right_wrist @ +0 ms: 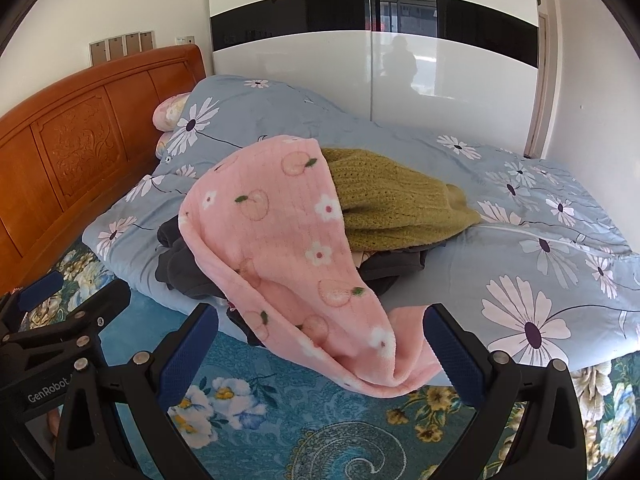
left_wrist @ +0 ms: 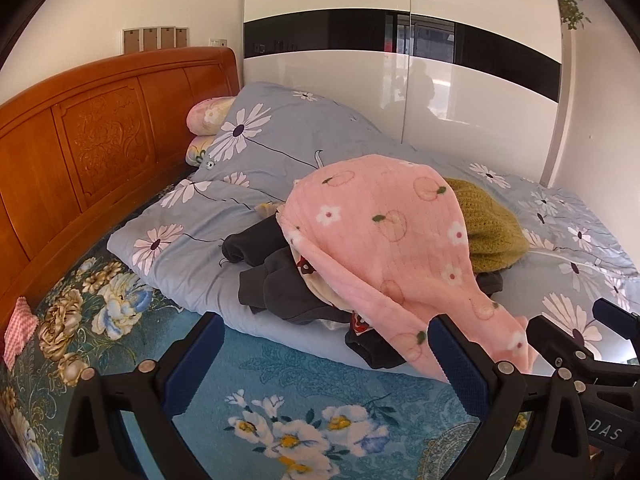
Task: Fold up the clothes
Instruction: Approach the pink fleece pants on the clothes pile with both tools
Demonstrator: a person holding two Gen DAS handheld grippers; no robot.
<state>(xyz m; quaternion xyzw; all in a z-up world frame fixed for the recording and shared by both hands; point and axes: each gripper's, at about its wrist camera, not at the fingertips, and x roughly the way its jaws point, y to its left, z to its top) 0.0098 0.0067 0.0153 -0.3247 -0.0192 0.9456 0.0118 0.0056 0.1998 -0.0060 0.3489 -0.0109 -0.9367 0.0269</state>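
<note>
A heap of unfolded clothes sits mid-frame on a blue-grey daisy-print quilt (left_wrist: 280, 148): a pink fleece garment printed with peaches and flowers (right_wrist: 288, 240) drapes over an olive-green knitted sweater (right_wrist: 392, 204) and dark grey garments (left_wrist: 276, 280), its lower end trailing onto the teal floral bedsheet (right_wrist: 304, 432). The left gripper (left_wrist: 326, 364) and the right gripper (right_wrist: 320, 356) both stand wide apart at the bottom of their frames, holding nothing; the pink hem lies between the right one's fingers but is not pinched. Pulling the pink fleece carelessly would likely drag the sweater and dark pieces along, since they lie tangled beneath it. A grab at only the hem's edge may slip off the plush fabric.
</note>
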